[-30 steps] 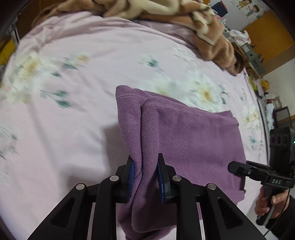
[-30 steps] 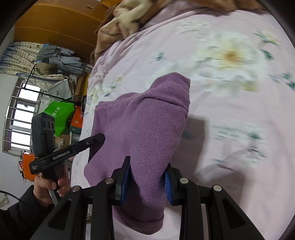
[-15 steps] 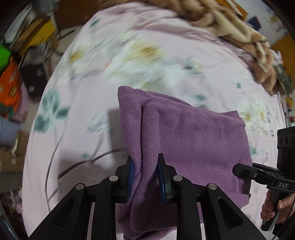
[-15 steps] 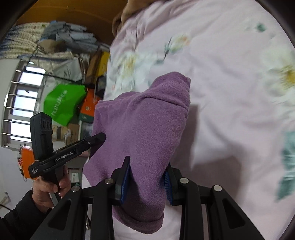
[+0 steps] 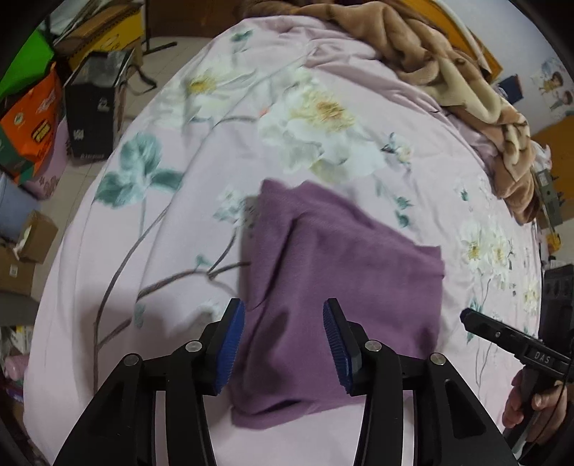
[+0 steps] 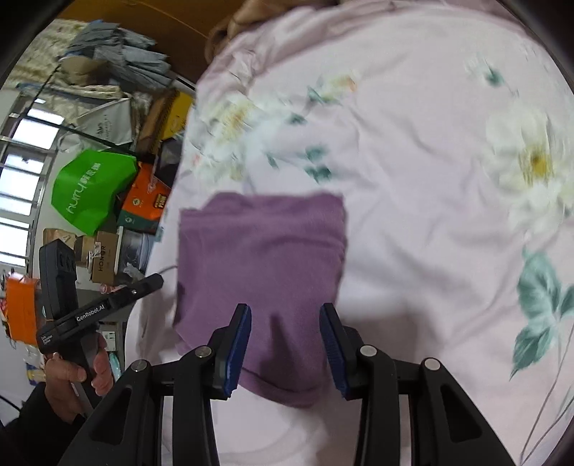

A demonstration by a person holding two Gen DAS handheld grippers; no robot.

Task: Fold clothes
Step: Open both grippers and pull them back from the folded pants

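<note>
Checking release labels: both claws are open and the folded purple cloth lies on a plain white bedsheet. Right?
Not quite. The left claw and right claw are open, and the purple cloth lies folded, but the bedsheet is pale pink with a flower print, not plain white. The left wrist view shows the flowers clearly.

A home bedroom — floral bedsheet [image 5: 222, 150], brown blanket [image 5: 448, 64], wooden wardrobe [image 6: 150, 21].
</note>
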